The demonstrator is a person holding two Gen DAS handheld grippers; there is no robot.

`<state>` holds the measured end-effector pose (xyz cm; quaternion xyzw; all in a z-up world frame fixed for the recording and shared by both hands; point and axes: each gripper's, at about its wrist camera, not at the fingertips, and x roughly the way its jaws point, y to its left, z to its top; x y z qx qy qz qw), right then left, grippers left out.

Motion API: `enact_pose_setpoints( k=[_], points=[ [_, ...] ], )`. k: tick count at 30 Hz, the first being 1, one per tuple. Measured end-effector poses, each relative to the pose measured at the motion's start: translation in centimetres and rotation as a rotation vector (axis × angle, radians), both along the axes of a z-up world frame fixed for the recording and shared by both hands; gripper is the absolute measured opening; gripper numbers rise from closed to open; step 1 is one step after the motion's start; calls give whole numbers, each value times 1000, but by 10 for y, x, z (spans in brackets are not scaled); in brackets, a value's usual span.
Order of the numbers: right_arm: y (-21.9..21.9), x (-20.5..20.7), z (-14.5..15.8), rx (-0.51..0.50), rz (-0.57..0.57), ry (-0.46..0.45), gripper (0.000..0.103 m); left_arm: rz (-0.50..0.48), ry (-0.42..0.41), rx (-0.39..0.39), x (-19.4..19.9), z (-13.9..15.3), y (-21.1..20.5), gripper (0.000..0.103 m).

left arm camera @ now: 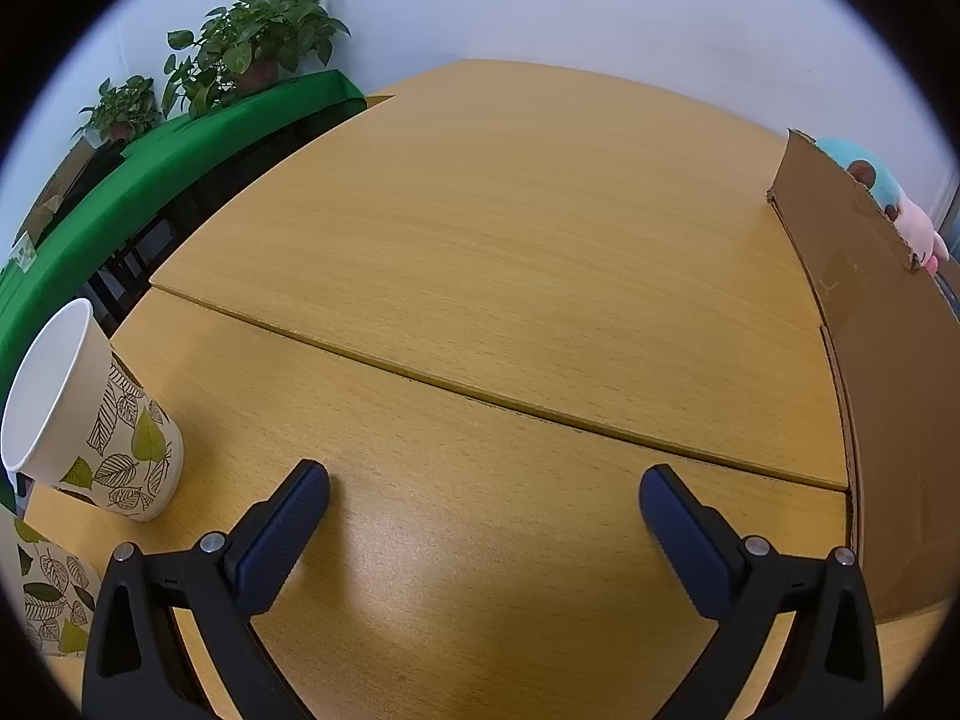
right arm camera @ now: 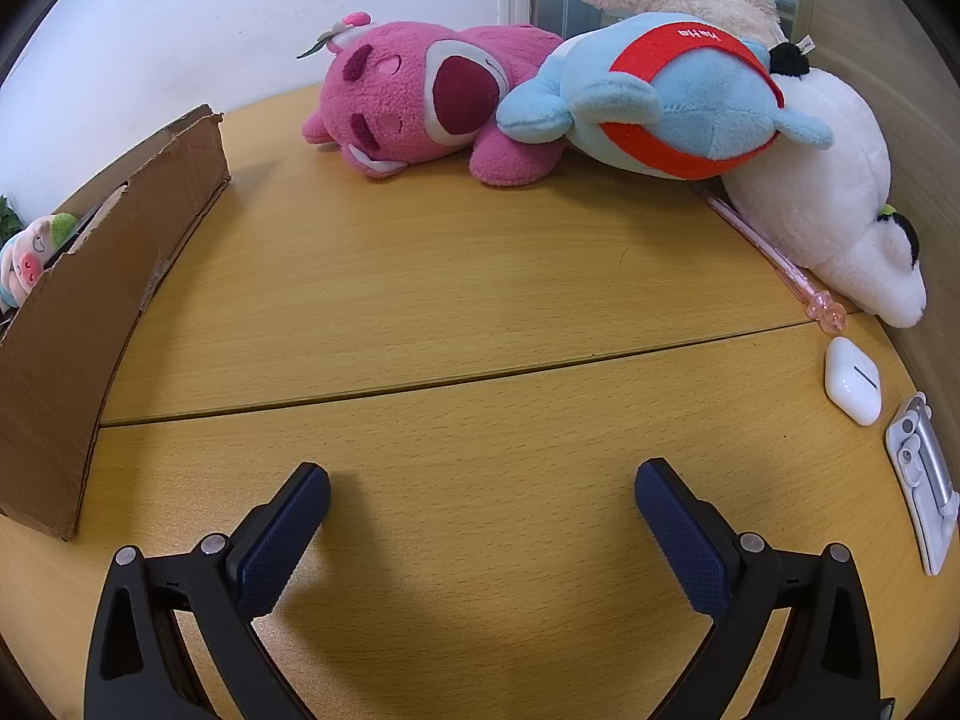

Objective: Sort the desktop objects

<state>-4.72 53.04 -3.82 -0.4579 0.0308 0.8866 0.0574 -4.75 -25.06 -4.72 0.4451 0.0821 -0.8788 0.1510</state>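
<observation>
Both grippers, left gripper (left arm camera: 483,489) and right gripper (right arm camera: 482,486), hover spread wide, gripping nothing, above the wooden desk (right arm camera: 450,300). Leaf-print paper cup (left arm camera: 90,414) stands left; pink plush bear (right arm camera: 420,102) lies beyond the cardboard box (right arm camera: 108,276).

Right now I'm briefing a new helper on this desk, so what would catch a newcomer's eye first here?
The pile of soft toys at the far side of the desk: a pink bear, a blue toy with a red band leaning on it, and a white dog at the right. A cardboard box stands at the left with a small toy inside, and in the left view a leaf-print paper cup sits near the open, empty jaws.
</observation>
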Motion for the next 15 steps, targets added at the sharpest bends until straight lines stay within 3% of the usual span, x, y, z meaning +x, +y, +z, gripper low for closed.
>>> enact_pose_setpoints(
  k=[15],
  points=[
    [-1,0,2,0,-3,1,103,-1,0,-3,0,0,0,103]
  ],
)
